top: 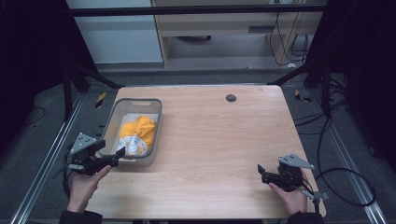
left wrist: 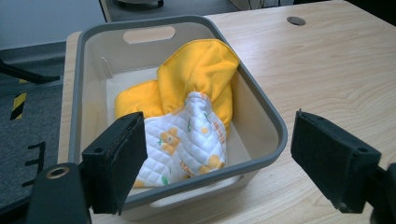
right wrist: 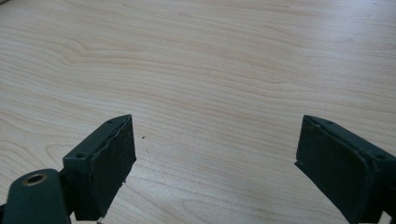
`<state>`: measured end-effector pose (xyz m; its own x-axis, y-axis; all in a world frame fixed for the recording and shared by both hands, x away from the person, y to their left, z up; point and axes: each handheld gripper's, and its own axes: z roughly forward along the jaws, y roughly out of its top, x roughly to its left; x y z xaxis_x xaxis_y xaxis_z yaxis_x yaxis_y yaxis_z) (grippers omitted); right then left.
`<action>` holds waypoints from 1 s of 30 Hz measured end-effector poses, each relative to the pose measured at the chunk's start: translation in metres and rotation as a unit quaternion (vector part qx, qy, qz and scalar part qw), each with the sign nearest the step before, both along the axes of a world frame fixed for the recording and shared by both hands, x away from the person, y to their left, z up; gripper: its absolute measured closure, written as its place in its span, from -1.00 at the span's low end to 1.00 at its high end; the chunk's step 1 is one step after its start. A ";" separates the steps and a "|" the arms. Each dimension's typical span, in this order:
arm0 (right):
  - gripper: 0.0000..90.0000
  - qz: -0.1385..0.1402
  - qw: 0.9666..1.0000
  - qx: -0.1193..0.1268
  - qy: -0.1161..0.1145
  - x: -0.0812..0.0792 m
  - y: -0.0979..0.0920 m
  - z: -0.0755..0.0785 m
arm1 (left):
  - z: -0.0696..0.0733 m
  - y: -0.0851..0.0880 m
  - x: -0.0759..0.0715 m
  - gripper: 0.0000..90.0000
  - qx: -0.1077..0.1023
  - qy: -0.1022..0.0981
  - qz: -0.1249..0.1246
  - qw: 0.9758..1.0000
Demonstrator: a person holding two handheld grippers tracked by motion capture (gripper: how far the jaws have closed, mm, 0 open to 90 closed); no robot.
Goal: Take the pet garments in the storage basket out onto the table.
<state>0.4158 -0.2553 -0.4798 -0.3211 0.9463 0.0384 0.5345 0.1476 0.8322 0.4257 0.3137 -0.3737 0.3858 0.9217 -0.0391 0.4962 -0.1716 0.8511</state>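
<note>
High view looks down on a light wooden tabletop (top: 210,140) with a grey bin (top: 114,120) standing at its left side, long axis running near to far. Inside the bin lies a yellow cloth (top: 141,128), bunched up, with a white quilted part printed in yellow and green turned toward the near end.

At the near left, the left hand-held gripper (top: 116,155) is held in the person's left hand (top: 84,184), its jaw tips right at the bin's near rim; whether they touch it cannot be told. In the left gripper view this hand-held gripper (left wrist: 224,154) has its jaws spread wide and holds nothing. The left jaw sits over the near left corner of the bin (left wrist: 266,112), the right jaw out over bare wood to the right of the bin wall. The cloth (left wrist: 196,93) lies just beyond and between the jaws, lower than them, its quilted part nearest and its yellow fold leaning against the right wall.

At the near right, well apart from the bin, the right hand-held gripper (top: 261,171) is held in the person's right hand (top: 292,196). In the right gripper view its jaws (right wrist: 215,158) are also spread wide, empty, above bare wood.
</note>
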 end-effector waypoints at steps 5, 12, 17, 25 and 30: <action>-0.74 -0.001 1.000 0.005 0.002 0.000 0.000 0.001 | 0.001 -0.002 0.006 -0.60 0.003 0.004 -0.004 1.000; -0.74 -0.003 1.000 0.004 0.003 0.000 0.000 0.001 | 0.002 -0.001 0.017 -0.60 0.009 0.013 -0.007 1.000; -0.74 -0.002 1.000 -0.001 0.002 0.001 -0.001 0.000 | 0.001 -0.003 0.025 -0.60 0.015 0.022 -0.006 1.000; -0.74 -0.001 1.000 0.003 0.007 0.001 0.000 0.000 | 0.003 -0.007 0.039 -0.60 0.022 0.033 -0.006 0.999; -0.74 -0.001 1.000 0.003 0.006 0.001 0.000 0.000 | 0.002 -0.008 0.047 -0.60 0.029 0.042 -0.006 0.999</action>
<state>0.4166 -0.2555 -0.4798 -0.3192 0.9465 0.0479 0.5454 0.1421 0.8260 0.4723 0.3052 -0.3713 0.3942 0.9188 -0.0184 0.5631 -0.2257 0.7950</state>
